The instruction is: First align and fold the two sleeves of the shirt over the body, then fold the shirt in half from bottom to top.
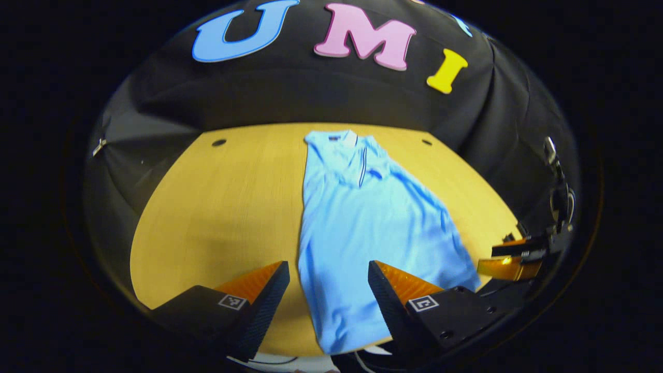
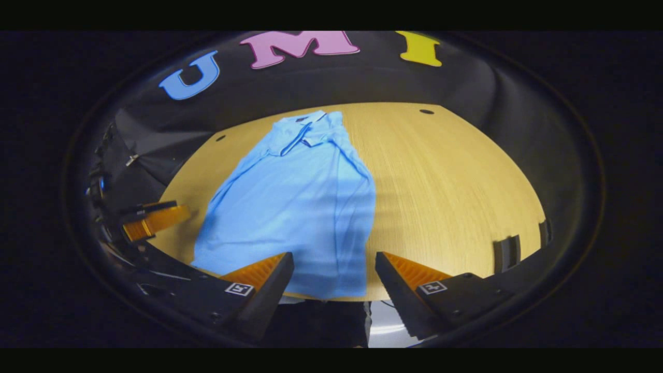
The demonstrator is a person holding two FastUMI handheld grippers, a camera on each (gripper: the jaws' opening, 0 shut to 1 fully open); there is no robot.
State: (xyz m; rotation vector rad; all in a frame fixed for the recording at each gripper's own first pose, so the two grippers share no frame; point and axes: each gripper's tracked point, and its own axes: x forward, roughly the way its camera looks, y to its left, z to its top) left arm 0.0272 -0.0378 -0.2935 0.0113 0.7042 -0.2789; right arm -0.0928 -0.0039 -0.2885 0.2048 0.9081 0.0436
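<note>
A light blue polo shirt (image 1: 362, 217) lies flat on the wooden table (image 1: 222, 207), collar at the far side, hem at the near edge. Both sleeves lie folded in over the body, leaving a narrow long shape. My left gripper (image 1: 329, 290) hovers open above the hem's left part, nothing between its fingers. In the right gripper view the shirt (image 2: 295, 202) runs from the far collar down to the near edge, and my right gripper (image 2: 334, 282) stands open above the hem's right corner. The right gripper (image 1: 510, 259) also shows at the far right of the left gripper view.
The table (image 2: 456, 197) has bare wood on both sides of the shirt. Two small dark holes (image 1: 219, 142) (image 1: 427, 141) sit near its far corners. Black cloth walls close the booth behind. The left gripper (image 2: 150, 220) appears at the left of the right gripper view.
</note>
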